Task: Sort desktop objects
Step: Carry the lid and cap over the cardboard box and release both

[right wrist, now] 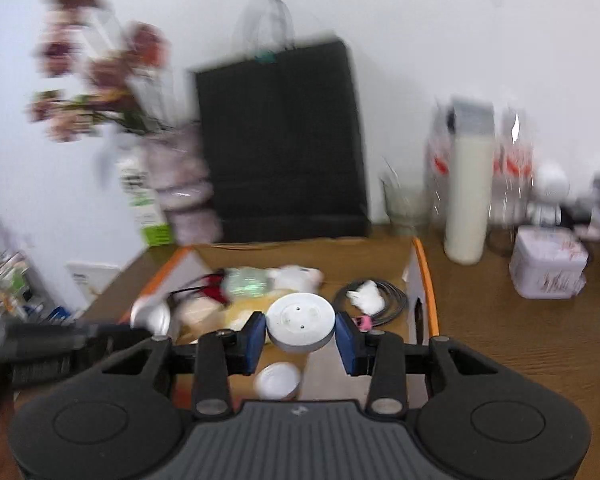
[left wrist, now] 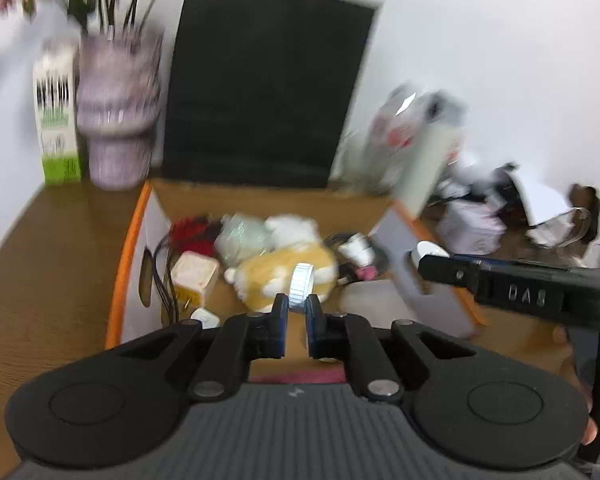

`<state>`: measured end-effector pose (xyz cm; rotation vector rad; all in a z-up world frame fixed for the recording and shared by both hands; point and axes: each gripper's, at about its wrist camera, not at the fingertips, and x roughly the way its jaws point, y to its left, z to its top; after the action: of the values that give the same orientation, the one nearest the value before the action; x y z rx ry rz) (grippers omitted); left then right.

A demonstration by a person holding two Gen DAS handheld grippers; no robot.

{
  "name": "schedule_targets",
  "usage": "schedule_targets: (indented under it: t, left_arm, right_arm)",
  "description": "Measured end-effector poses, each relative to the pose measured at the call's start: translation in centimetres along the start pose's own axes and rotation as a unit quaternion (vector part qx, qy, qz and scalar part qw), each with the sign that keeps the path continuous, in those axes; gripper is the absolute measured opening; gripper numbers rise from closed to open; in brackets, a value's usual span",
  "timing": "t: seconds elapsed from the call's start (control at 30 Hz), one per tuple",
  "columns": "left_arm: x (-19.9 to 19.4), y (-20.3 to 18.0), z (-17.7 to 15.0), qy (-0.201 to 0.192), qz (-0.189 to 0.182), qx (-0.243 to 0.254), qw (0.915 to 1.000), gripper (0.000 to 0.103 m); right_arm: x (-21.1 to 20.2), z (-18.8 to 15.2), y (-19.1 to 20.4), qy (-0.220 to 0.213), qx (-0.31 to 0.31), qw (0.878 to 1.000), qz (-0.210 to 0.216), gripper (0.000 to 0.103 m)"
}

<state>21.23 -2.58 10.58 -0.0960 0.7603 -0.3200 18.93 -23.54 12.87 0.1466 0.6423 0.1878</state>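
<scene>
Sorting: both grippers hover over the open cardboard box (right wrist: 424,276) on the table (right wrist: 520,340), each carrying something.
Key relation: the box lies straight below and ahead of both; a release would likely drop each item among the plush toy (left wrist: 284,276) and cables.
Right gripper (right wrist: 300,338): jaws wide apart, clamped on the sides of a white round puck (right wrist: 300,320), flat face up.
Left gripper (left wrist: 297,318): jaws nearly closed, pinching a small white ribbed roll (left wrist: 301,286) held edge-on, above the plush.
Nearer: cannot tell.
</scene>
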Motion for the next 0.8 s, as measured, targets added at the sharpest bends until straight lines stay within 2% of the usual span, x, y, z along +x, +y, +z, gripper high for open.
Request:
schedule_targets:
  t: [0.07,0.17,0.27,0.33,0.43,0.5,0.6,0.73,0.8]
  left_arm:
    - [2.6,0.5,0.3,0.030,0.004,0.001,0.9995,0.010]
    - [4.8,1.2,-0.2,0.044,0.022,-0.002,0.9988,0.016]
    - [4.6,2.1,-0.4,0.030,0.020,-0.019,0.9992,0.052]
    - [3.7,2.5,-0.3,0.020,0.025,-0.023,0.9992,0.053]
    - [1.3,2.8,-0.8,0.001,0.044,-0.026,0.9987,0.059]
    - [-1.1,2.7,-2.3,-0.021,0.060,-0.049,0.9967,0.075]
    - [-4.2,1.3,-6.0,-0.042,0.056,-0.050,0.9963,0.084]
    - [-7.3,-1.2,-11.5,-0.056,0.060,-0.017,0.9965,0.093]
    - [-8.8,-1.9,-13.9,-0.067,0.065,-0.004,0.9956,0.095]
  right_arm:
    - [3.7,1.2,-1.2,0.041,0.021,0.999,-0.001,0.037]
    - [7.5,1.4,-0.9,0.090,0.026,0.995,0.020,0.037]
    - [10.2,0.5,0.6,0.119,0.001,0.993,0.010,0.041]
    - [10.6,0.2,1.0,0.110,-0.001,0.994,0.012,0.044]
    - [9.1,-0.1,0.7,0.083,0.015,0.996,0.015,0.050]
    - [7.7,-0.8,0.7,0.071,0.015,0.997,0.011,0.056]
    - [3.8,-3.0,1.1,0.047,-0.006,0.999,0.003,0.058]
    - [-1.8,-6.8,1.7,0.015,-0.030,0.999,0.001,0.074]
    - [-3.9,-8.8,2.2,0.014,-0.045,0.999,-0.003,0.074]
